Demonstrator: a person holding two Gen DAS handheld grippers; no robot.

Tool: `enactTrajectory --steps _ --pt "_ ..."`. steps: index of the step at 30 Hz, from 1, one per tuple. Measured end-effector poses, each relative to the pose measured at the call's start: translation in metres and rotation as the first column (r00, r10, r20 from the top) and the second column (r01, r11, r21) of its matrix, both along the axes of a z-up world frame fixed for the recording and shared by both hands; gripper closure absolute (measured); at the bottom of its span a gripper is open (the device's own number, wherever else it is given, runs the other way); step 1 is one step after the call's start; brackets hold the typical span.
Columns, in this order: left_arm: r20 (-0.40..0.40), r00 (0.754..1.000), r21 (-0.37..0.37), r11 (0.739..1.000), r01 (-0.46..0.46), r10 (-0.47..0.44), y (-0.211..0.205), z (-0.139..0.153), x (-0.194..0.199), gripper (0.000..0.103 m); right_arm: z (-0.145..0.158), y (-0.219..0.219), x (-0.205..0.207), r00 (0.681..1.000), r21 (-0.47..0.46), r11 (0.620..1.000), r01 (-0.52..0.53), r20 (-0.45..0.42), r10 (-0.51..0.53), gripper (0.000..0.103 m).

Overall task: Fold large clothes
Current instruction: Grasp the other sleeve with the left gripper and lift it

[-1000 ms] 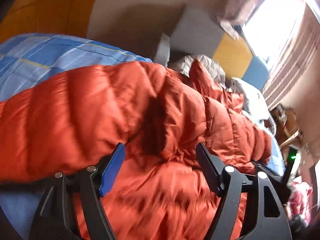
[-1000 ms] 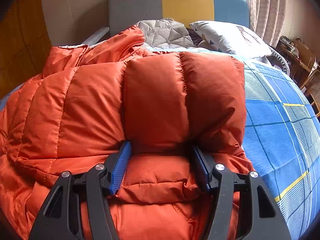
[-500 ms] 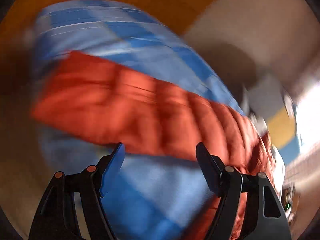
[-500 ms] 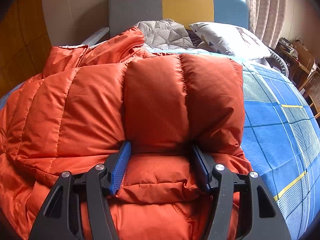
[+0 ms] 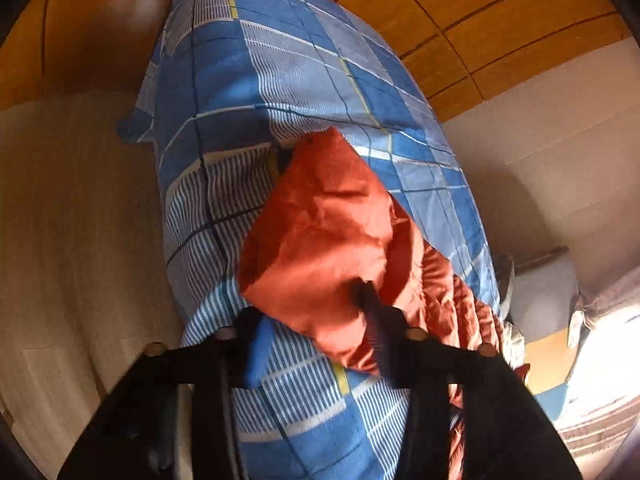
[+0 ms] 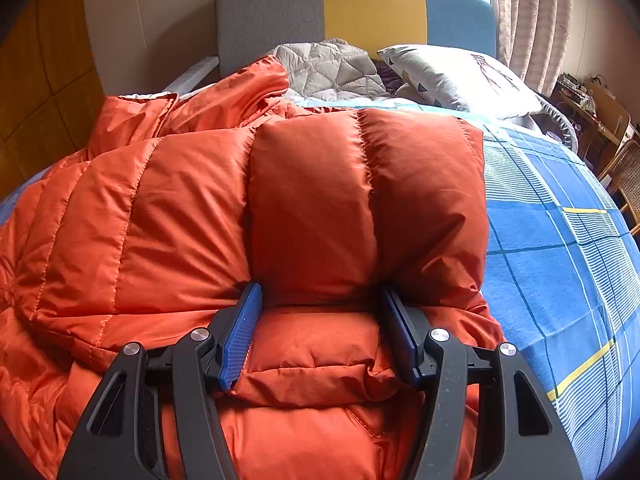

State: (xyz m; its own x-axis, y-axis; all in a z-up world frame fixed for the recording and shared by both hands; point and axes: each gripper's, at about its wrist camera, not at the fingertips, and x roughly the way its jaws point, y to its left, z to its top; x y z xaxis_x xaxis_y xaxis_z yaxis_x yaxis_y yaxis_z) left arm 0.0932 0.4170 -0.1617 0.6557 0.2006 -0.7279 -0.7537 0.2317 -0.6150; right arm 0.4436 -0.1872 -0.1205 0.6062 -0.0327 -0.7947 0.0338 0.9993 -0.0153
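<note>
- Orange down jacket (image 6: 312, 208) lies on the bed (image 6: 560, 272), over the blue plaid sheet, partly folded: a puffy panel is doubled over the body; collar end points toward the headboard (image 6: 360, 4).
- R gripper (image 6: 320, 332): fingers spread mid-wide w/ a fat roll of the folded edge bulging between them; pads press into its sides, so it's pinching the jacket's near edge and pinning the fold.
- L gripper (image 5: 316, 336): jaws closing. A loose end of the jacket (image 5: 320, 240), looks like a sleeve or corner, sits between them; the R-side finger already digs into the cloth, the blue pad on the other side is just clear of it over bare sheet. Not a full pinch yet, far as the blurry view shows.
- Step in hand, my read: grab that loose end w/ the L gripper, then carry it over onto the body.
- To do it well:
  - let the L gripper bite deep enough to catch both fabric layers, not just slick shell, which prob slips;
  - keep the R gripper pressing so the puffy fold doesn't spring open;
  - lift the end clear of the sheet before sweeping across, else plaid sheet may drag along;
  - lay it flat, square w/ the folded panel's edges.
</note>
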Motion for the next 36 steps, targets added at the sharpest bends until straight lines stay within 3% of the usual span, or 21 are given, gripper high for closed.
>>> enactTrajectory --steps 1,3,9,13,18,23,26,30,36 --pt "0.005 1.000 0.003 1.000 0.010 -0.010 0.001 0.001 0.003 0.088 0.000 0.000 0.000 1.000 0.001 1.000 0.000 0.000 0.000 0.043" --pt "-0.002 1.000 0.046 0.999 0.028 -0.027 -0.002 0.011 0.012 0.093 0.001 0.000 0.000 1.000 0.001 1.000 0.000 0.000 0.000 0.043" --pt "0.051 0.982 0.191 0.967 0.169 -0.182 -0.026 0.055 0.053 0.094 0.001 0.000 0.000 1.000 0.003 1.000 0.001 -0.001 -0.001 0.043" --pt "0.071 0.946 0.262 0.921 0.287 -0.315 -0.057 0.081 0.101 0.095 0.001 0.000 0.000 1.000 0.003 1.000 0.001 -0.001 -0.001 0.043" --pt "0.081 0.889 0.298 0.862 0.410 -0.451 -0.099 0.098 0.156 0.096 0.001 0.000 0.000 1.000 0.005 1.000 0.001 -0.001 -0.001 0.043" --pt "0.083 0.797 0.336 0.770 0.542 -0.598 -0.154 0.115 0.205 0.096 0.001 0.000 0.000 1.000 0.006 1.000 0.001 -0.001 -0.001 0.043" --pt "0.076 0.727 0.350 0.701 0.621 -0.682 -0.196 0.123 0.235 0.096 0.001 0.000 0.000 1.000 0.007 1.000 0.001 -0.001 -0.001 0.043" --pt "0.073 0.605 0.376 0.584 0.719 -0.793 -0.260 0.132 0.268 0.096 0.001 -0.001 0.000 1.000 0.013 1.000 0.001 0.000 -0.001 0.043" --pt "0.055 0.466 0.389 0.449 0.804 -0.883 -0.331 0.137 0.295 0.096 0.000 -0.002 0.000 1.000 0.028 1.000 0.001 0.004 -0.001 0.043"
